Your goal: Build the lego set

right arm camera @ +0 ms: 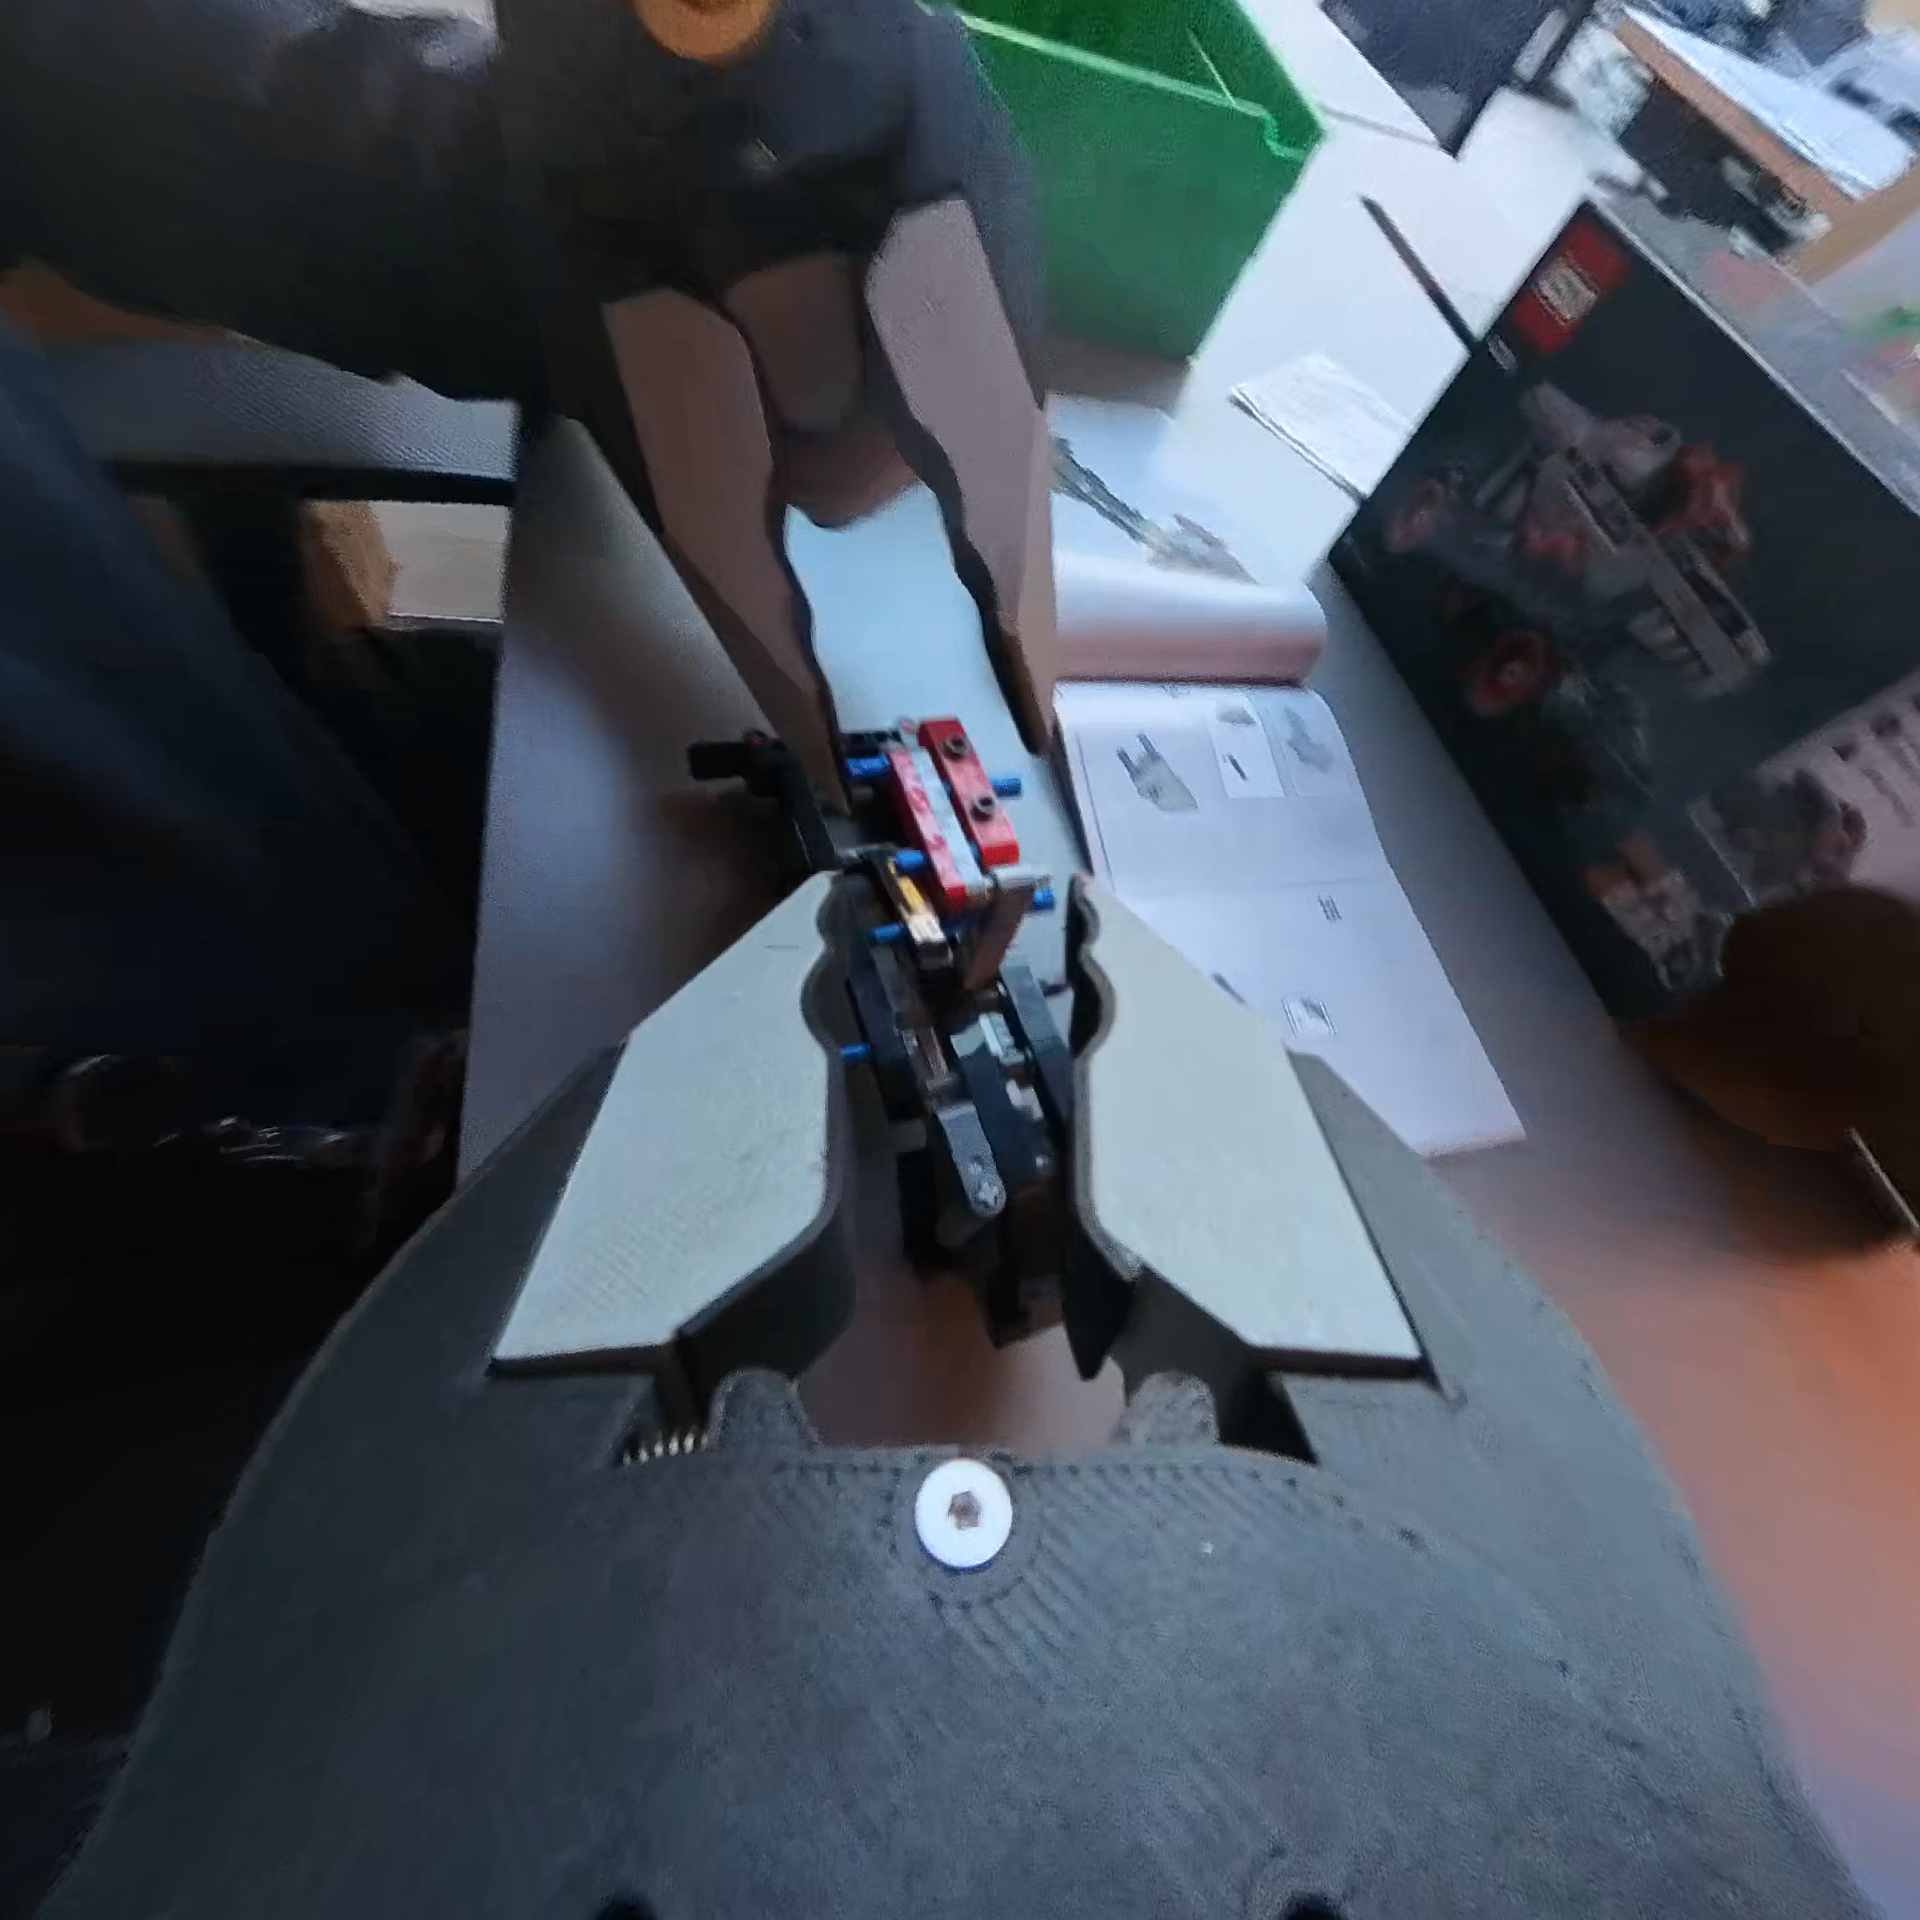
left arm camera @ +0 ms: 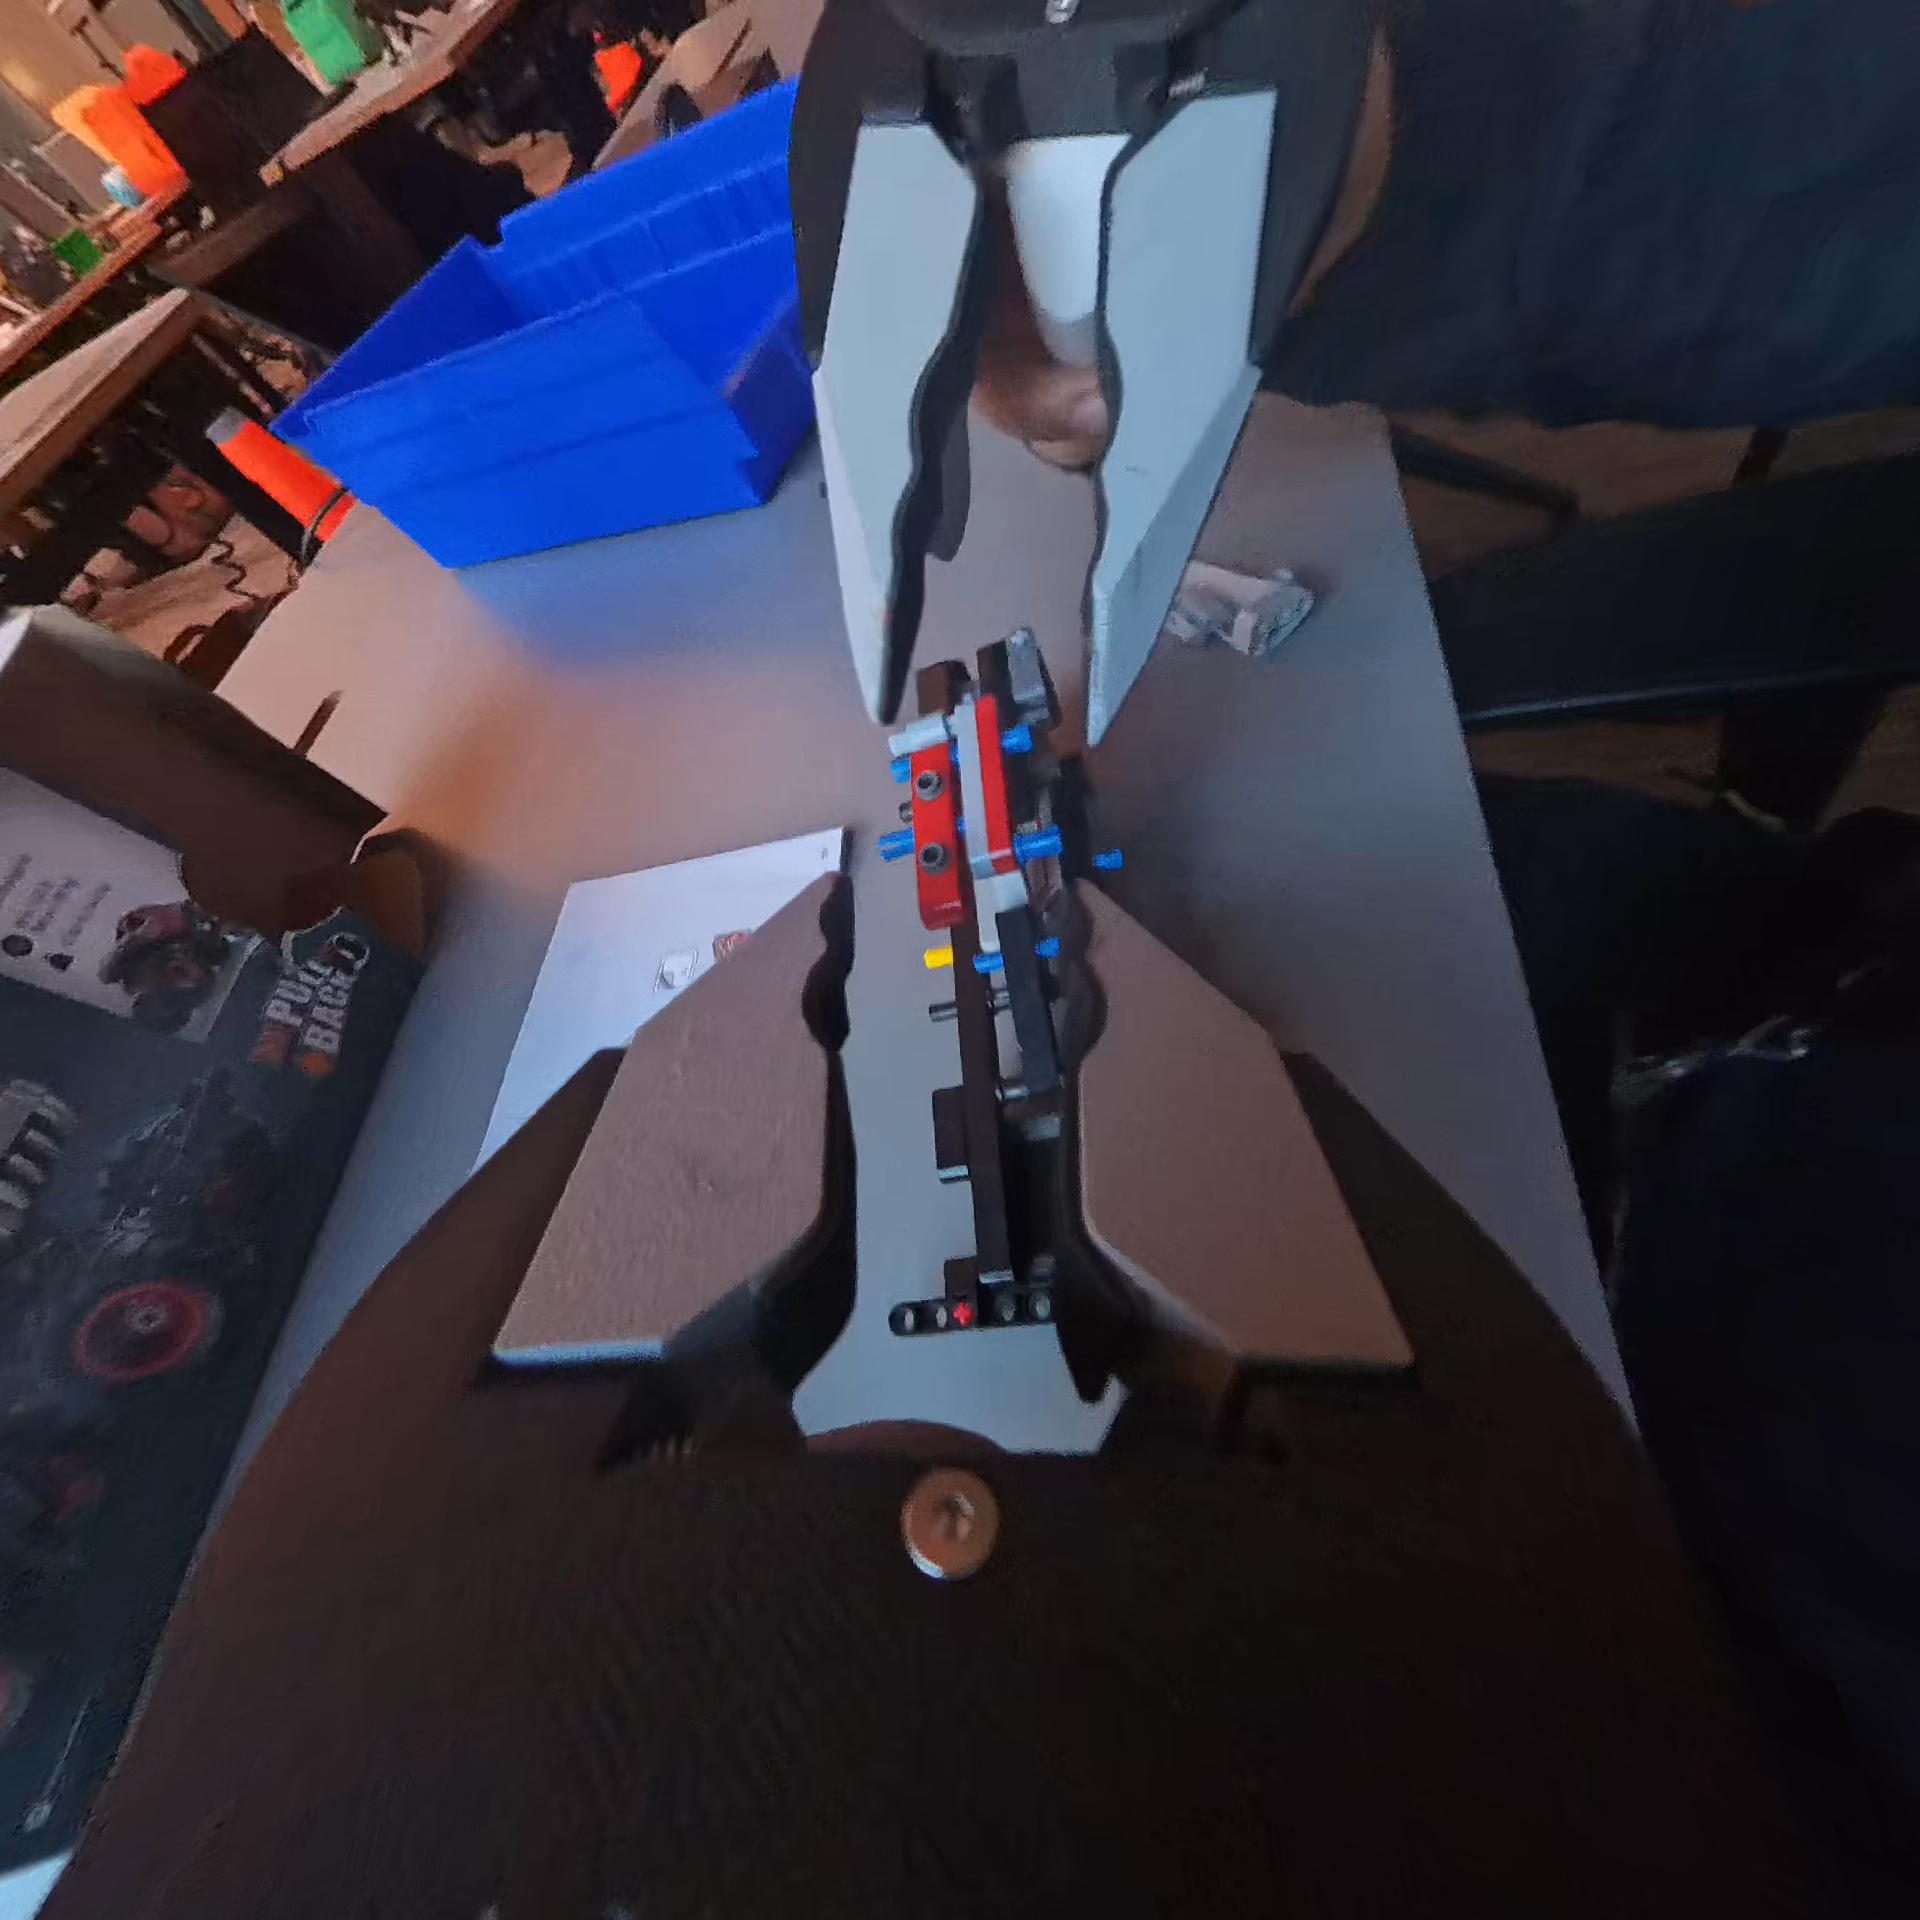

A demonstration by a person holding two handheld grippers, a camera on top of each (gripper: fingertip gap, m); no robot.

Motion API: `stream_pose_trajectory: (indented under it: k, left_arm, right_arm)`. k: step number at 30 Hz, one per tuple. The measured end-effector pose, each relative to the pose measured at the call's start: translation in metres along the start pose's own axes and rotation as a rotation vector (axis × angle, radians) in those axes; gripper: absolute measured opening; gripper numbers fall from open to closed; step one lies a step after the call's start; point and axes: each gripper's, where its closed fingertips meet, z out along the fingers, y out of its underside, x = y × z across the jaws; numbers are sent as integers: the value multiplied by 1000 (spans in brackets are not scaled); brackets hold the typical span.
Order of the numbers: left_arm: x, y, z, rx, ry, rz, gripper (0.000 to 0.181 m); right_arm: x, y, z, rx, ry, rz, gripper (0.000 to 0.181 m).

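Both grippers, left gripper and right gripper, have their 2 fingers closed part-way on opposite ends of the half-built Lego chassis near the table edge, beside the instruction booklet; bodywork and wheels look unbuilt.

The lego model is mostly black, with red beams, a white strip, blue pins and one yellow pin. At ten o'clock sits a bright blue bin; a green bin shows at one o'clock. The table is pale grey.
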Motion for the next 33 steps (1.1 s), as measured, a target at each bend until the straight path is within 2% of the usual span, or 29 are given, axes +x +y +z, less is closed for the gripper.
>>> stream_pose_trajectory:
  k: [2,6,12,13,18,21,26,28,31,33]
  left_arm:
    - [2,-6,-1,42,29,-2,31]
    - [2,-9,3,78,82,-19,27]
    - [1,-8,0,124,126,-111,24]
    - [0,-7,0,129,128,-125,23]
    - [-3,-6,-4,140,127,-130,20]
    - [-4,-4,-7,142,128,-141,22]
    - [-3,-1,-5,131,129,-141,21]
    - [-1,-1,-2,127,132,-146,21]
    - [-3,1,2,121,121,-153,16]
    - [-4,1,2,121,120,-164,11]
  right_arm:
    - [-1,-5,-1,14,-46,-24,30]
    - [4,-2,1,-3,-103,-44,23]
    - [5,-4,2,37,-184,-37,21]
    - [3,-6,2,56,-190,-59,9]
    - [4,-7,3,54,-169,-90,10]
    - [11,-13,-5,98,-195,-20,34]
    - [17,-6,0,63,-225,0,39]
    - [15,-3,4,44,-230,-11,38]
    - [11,-3,5,52,-253,-4,25]
    - [11,-2,5,49,-258,9,25]
